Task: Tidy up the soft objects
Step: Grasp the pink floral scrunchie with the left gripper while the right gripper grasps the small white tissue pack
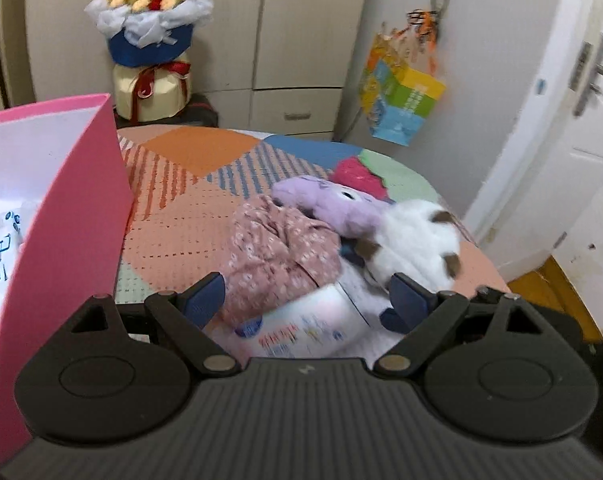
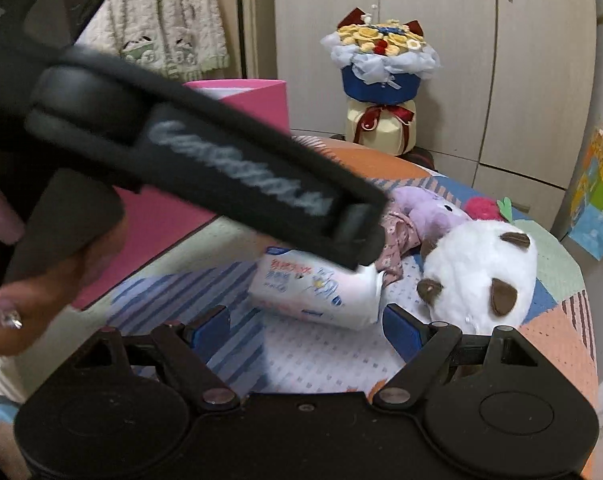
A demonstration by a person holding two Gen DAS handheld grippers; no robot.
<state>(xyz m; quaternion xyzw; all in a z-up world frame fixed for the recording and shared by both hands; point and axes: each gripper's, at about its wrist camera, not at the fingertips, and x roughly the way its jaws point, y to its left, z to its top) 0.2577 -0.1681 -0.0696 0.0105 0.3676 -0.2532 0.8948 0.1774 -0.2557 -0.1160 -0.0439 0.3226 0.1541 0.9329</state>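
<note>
Tissue pack lies nearest me on the patchwork bedspread, just ahead of my right gripper, whose blue-padded fingers are spread wide with nothing between them. My left gripper is equally wide open and empty, with the same pack below and between its fingers (I can't tell whether a pad touches it; the frame is blurred). Across the right view my left tool's black body slants in front of the pack's far edge and hides part of the pile. Touching the pack on its far side is a crumpled pink floral cloth, with the white plush with brown patches just beside it. Behind those lie a lilac plush and a bright pink plush, pressed together. The pink box stands open at my left, something white with printing inside. Farther back, past the bed's end, a flower bouquet stands before the wardrobe, and a colourful paper bag hangs on the wall.
</note>
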